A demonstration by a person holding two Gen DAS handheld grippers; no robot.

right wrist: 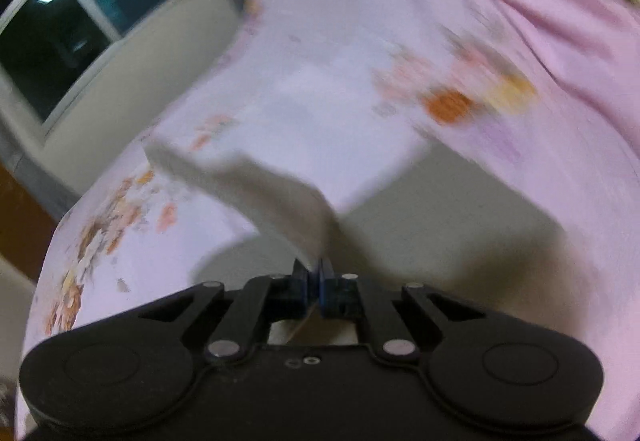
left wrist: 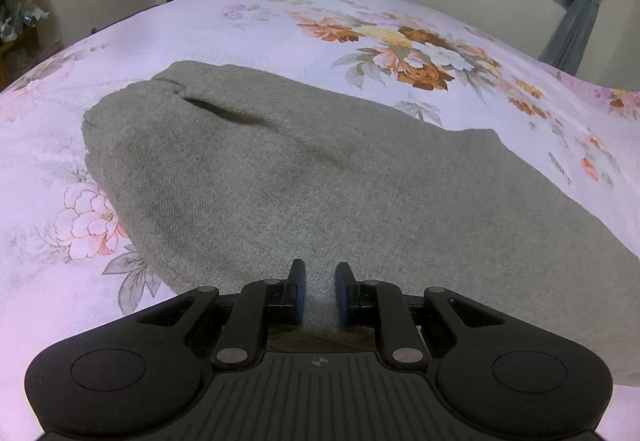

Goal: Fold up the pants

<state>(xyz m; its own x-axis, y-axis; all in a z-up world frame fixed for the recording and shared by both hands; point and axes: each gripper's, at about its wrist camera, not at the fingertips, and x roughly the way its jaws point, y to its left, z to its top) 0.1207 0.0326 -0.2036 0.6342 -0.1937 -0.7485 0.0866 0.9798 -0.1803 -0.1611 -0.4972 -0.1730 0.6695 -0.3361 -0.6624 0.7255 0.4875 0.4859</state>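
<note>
We see the grey pants (left wrist: 280,177) spread on the floral bed sheet (left wrist: 280,21), reaching ahead of the left gripper (left wrist: 320,293) from just under its fingers (left wrist: 297,293) out to the waistband at the far left; a dark slit-like fold lies well beyond the fingertips. The left fingers stand narrow, a slim gap between the blue pads with cloth showing in it — whether they pinch a ridge of the fabric or merely rest closed above it we cannot tell; we judge they are there to pin the near edge while the other side is worked.

In the right wrist view, blurred by motion, the right gripper (right wrist: 314,287) has its fingers (right wrist: 327,289) closed on a band of the pants, which rises from between the pads and runs away to the left above the sheet. We judge this edge is lifted clear so it can be carried over — the fold itself is not yet laid.
</note>
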